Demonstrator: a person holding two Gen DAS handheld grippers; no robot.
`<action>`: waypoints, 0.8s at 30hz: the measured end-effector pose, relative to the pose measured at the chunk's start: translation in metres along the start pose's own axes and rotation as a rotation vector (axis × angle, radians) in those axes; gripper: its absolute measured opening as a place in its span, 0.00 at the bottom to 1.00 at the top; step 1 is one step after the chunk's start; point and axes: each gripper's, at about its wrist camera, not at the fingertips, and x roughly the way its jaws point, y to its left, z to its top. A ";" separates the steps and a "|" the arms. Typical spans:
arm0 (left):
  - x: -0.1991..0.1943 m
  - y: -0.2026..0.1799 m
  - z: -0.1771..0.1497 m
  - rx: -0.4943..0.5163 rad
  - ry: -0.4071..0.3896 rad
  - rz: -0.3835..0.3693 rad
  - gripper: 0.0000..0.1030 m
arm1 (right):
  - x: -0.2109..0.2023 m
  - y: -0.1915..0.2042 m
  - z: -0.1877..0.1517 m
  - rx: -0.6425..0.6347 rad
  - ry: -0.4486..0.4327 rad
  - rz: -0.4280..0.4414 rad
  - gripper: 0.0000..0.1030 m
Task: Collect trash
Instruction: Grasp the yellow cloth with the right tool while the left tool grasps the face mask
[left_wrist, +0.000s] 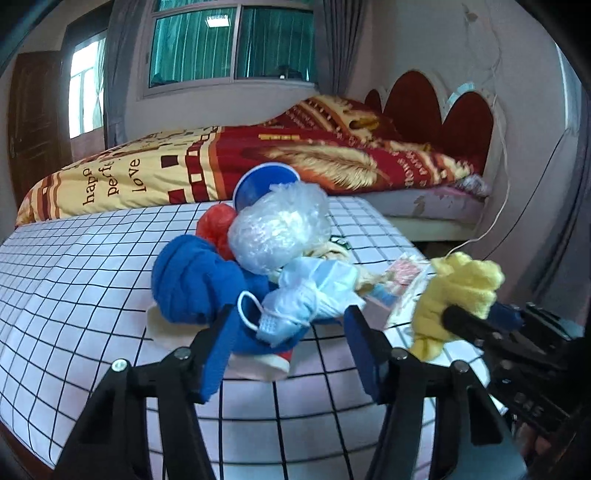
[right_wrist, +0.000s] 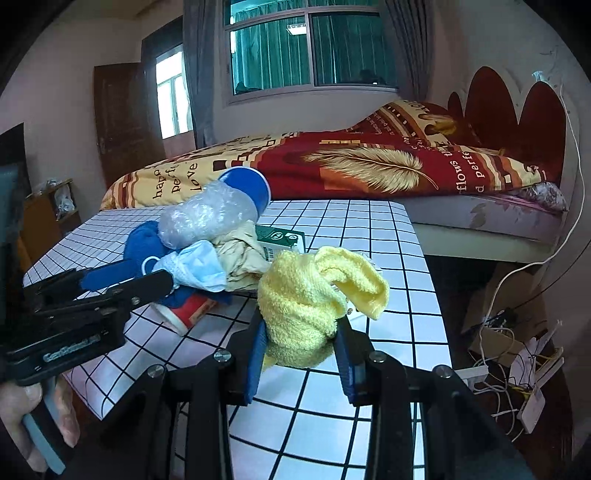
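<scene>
A pile of trash lies on the checked table (left_wrist: 74, 280): a crumpled light-blue face mask (left_wrist: 314, 291), a bubble-wrap ball (left_wrist: 280, 229), a blue cloth (left_wrist: 192, 280), a red-and-white paper cup (right_wrist: 188, 312) and a blue cup (left_wrist: 266, 182). My left gripper (left_wrist: 291, 332) is open, its jaws on either side of the mask. My right gripper (right_wrist: 301, 332) is shut on a yellow cloth (right_wrist: 314, 295), held just above the table; it also shows in the left wrist view (left_wrist: 458, 291).
A green-and-white carton (right_wrist: 282, 240) and a beige crumpled wrapper (right_wrist: 243, 258) lie in the pile. A pink printed packet (left_wrist: 402, 273) lies near the table's right edge. A bed (right_wrist: 369, 166) stands behind; cables and boxes (right_wrist: 509, 350) lie on the floor at right.
</scene>
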 end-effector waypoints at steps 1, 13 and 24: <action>0.004 -0.001 0.000 0.003 0.004 0.004 0.59 | 0.002 -0.002 0.000 0.002 0.003 0.000 0.36; 0.001 0.000 -0.009 0.011 -0.022 -0.044 0.23 | 0.006 -0.009 -0.003 0.019 -0.001 0.014 0.36; -0.029 -0.003 -0.011 -0.009 -0.029 -0.041 0.23 | -0.016 -0.005 -0.004 0.023 -0.004 0.005 0.36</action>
